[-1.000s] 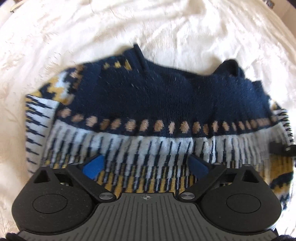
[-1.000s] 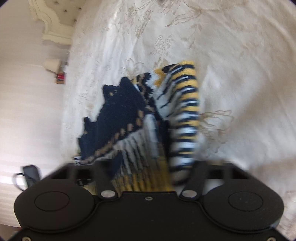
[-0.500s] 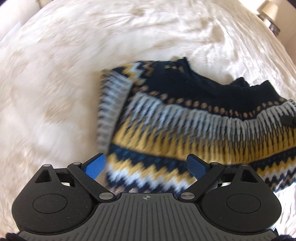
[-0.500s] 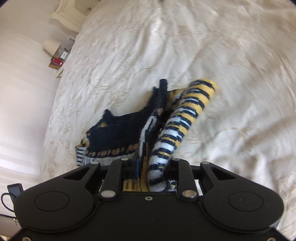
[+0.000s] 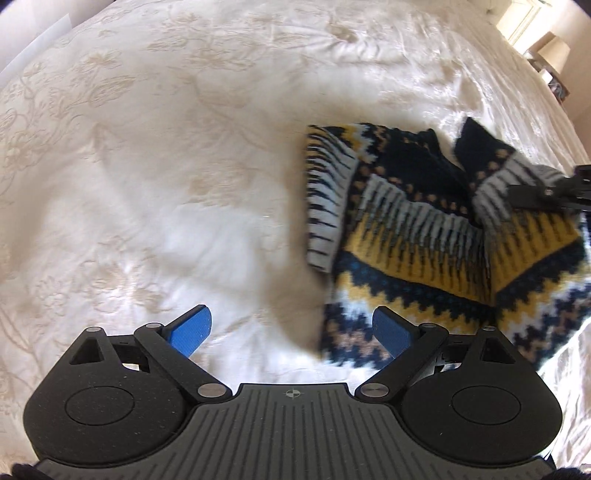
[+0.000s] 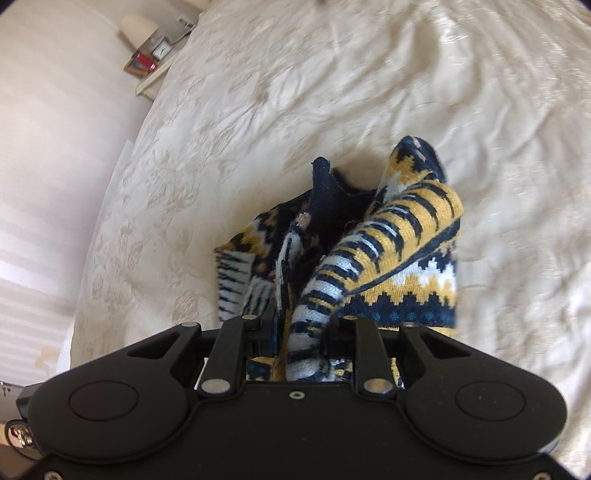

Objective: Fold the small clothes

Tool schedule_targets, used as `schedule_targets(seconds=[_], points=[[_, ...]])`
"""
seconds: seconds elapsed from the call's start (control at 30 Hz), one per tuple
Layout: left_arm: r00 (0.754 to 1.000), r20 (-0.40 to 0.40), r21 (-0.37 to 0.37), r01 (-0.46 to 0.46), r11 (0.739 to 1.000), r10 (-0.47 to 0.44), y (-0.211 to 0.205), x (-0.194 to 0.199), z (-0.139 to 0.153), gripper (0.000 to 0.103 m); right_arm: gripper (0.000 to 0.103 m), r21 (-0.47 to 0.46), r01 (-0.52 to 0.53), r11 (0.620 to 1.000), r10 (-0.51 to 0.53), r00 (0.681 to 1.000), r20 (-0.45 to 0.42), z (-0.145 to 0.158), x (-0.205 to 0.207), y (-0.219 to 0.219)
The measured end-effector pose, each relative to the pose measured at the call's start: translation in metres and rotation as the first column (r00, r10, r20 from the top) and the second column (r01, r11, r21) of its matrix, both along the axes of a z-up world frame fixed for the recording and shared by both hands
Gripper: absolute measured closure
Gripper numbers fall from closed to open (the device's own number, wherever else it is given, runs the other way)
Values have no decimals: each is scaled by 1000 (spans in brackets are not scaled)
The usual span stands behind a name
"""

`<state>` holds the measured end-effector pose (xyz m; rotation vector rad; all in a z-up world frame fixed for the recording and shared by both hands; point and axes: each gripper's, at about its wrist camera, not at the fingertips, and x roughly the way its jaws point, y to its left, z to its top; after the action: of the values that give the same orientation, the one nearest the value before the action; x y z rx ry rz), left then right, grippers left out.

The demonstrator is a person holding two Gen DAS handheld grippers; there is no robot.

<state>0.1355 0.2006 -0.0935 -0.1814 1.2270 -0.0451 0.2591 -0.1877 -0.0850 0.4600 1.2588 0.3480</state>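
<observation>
A small knitted sweater [image 5: 424, 240] in navy, yellow and white lies on the white bedspread [image 5: 166, 166], to the right in the left wrist view. My left gripper [image 5: 291, 330] is open and empty above the bedspread, just left of the sweater's lower corner. My right gripper [image 6: 299, 332] is shut on a striped fold of the sweater [image 6: 369, 258] and holds it raised above the rest. The right gripper also shows at the right edge of the left wrist view [image 5: 546, 192].
The embroidered bedspread [image 6: 406, 92] covers the whole bed. A bedside stand with a lamp [image 6: 138, 24] and small items stands at the far left in the right wrist view. The bed edge runs down the left there.
My left gripper has drawn back and to the left, off the sweater, staying open. My right gripper has closed on the striped fold and lifted it over the garment.
</observation>
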Motion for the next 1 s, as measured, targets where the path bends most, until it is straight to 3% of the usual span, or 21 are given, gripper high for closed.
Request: schedule_targets(seconds=[0.43,0.57,0.7,0.8,0.9,1.0], points=[[999,-48,12,-3,1000,3,30,-3,-9,8,71,-167,-139,976,132,990,-47,-33,7,101],[998,-60,12,15,1000,-14,30,-1,-10,8,60,-160,-160,974,156,987,-40,-37,10,113],[998,-60,9,30,1000,-30,34,4,-7,8,58,21,-150,989,149,988,44,-27,8,105],[998,-50,11,44,999,-43,38,12,-3,8,54,67,-114,991,105,987,118,-12,4,95],[998,-35,10,58,998,-57,42,24,4,8,39,17,-100,995,95,980,176,2,-6,79],[997,-20,-9,71,997,-72,40,40,9,8,37,-104,-159,982,180,956,230,10,-25,74]])
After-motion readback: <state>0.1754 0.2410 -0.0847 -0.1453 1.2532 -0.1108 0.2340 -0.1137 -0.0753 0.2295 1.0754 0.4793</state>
